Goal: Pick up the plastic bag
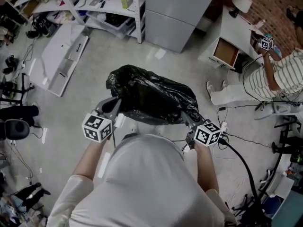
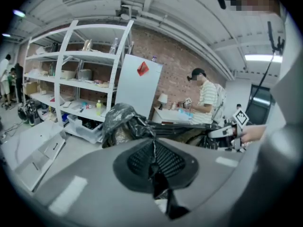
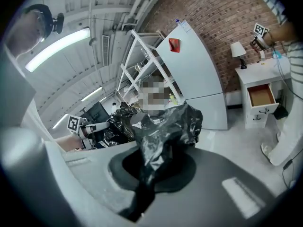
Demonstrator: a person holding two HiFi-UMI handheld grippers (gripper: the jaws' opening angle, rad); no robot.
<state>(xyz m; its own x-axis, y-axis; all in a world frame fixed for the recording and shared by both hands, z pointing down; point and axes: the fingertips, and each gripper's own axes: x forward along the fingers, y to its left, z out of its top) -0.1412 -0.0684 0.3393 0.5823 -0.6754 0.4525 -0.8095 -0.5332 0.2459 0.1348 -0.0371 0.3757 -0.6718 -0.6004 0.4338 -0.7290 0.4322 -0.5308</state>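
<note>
Pinching the plastic bag [image 1: 151, 96] at opposite edges, the left tool [image 1: 112, 107] and right tool [image 1: 186, 119] are clamped tight on it; raise both evenly.

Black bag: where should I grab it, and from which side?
On the plastic bag, pinch the gathered film at its left and right edges, coming from the person's side. Its body is puffy and wide, but the crumpled edges are thin. The left gripper and right gripper are each shut on such a fold.
</note>
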